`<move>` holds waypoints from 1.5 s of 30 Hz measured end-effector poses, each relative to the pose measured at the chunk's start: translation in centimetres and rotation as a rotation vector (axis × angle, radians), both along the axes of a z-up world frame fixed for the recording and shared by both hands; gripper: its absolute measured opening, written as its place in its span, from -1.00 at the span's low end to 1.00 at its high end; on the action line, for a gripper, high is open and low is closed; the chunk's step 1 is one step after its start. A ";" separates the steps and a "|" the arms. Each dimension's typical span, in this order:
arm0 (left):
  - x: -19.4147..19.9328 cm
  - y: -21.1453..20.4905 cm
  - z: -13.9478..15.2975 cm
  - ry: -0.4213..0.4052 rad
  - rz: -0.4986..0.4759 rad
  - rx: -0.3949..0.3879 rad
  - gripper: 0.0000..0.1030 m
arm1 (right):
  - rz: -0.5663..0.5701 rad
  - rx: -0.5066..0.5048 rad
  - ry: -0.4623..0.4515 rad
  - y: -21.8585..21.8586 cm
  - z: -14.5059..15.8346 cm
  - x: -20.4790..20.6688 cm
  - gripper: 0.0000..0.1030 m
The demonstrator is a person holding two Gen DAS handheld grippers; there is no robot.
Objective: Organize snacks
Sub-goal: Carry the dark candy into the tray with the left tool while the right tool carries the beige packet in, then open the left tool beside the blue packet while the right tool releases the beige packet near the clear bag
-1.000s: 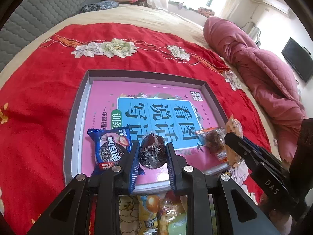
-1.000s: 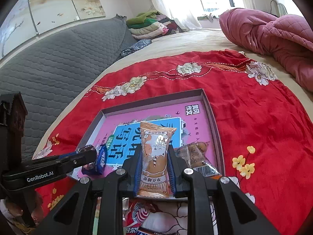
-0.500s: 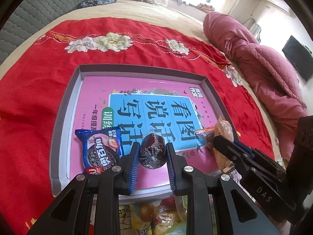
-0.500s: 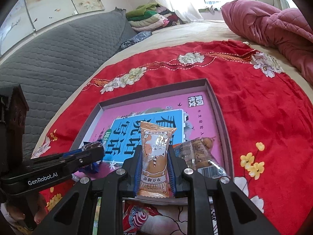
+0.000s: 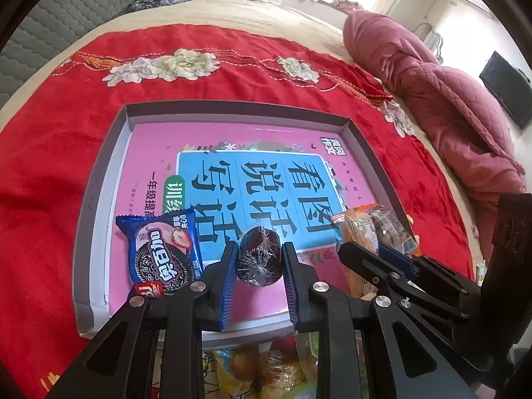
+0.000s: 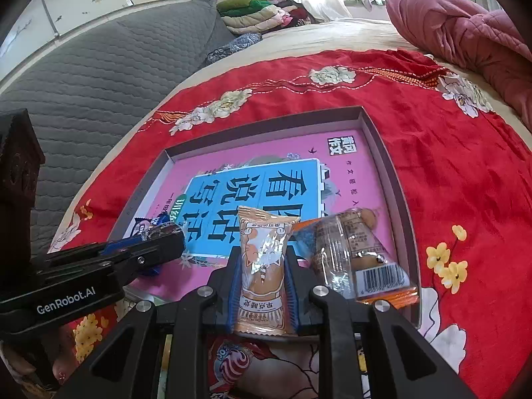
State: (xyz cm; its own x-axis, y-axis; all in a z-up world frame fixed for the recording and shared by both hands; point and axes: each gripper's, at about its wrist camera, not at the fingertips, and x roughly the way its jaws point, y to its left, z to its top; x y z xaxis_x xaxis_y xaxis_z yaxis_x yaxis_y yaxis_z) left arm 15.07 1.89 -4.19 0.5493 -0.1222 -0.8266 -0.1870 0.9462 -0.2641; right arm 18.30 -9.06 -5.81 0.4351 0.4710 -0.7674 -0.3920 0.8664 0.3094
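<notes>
A grey box lid point(image 5: 99, 173) point(image 6: 389, 179) lies on the red cloth with a pink and blue book point(image 5: 252, 173) point(image 6: 266, 183) inside. My left gripper point(image 5: 258, 262) is shut on a dark round wrapped snack point(image 5: 257, 257) just above the book's near edge. A blue Oreo packet point(image 5: 163, 252) lies in the lid to its left. My right gripper point(image 6: 262, 266) is shut on an orange cat-print packet point(image 6: 262, 262) over the near edge. A clear packet with a barcode point(image 6: 359, 252) lies in the lid to its right, also in the left wrist view point(image 5: 385, 229).
More snack packets point(image 5: 259, 375) point(image 6: 229, 362) lie on the cloth below the grippers, in front of the lid. A pink quilt point(image 5: 449, 106) is bunched at the right. A grey quilted headboard point(image 6: 83, 83) stands at the left, with folded clothes point(image 6: 259, 10) behind.
Both grippers have moved forward and lower toward the lid, each keeping its snack. The lid and its packets look larger and nearer.
</notes>
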 end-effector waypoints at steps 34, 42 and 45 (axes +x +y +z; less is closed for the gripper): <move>-0.3 0.3 -0.1 0.034 0.006 -0.011 -0.32 | -0.012 -0.030 0.006 0.0 0.1 0.0 -0.53; -0.7 0.6 0.4 0.027 0.013 -0.016 -0.24 | -0.014 -0.024 -0.004 0.0 0.4 -0.1 -0.43; -0.9 0.8 0.6 0.025 0.015 -0.019 -0.19 | -0.018 -0.014 -0.007 -0.2 0.6 -0.1 -0.43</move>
State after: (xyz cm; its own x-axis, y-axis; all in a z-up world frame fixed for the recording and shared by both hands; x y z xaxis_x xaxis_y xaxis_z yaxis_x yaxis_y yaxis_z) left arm 14.20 2.73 -3.54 0.5304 -0.1296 -0.8378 -0.2081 0.9381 -0.2768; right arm 18.24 -9.23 -5.21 0.4488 0.4521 -0.7709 -0.3787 0.8775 0.2942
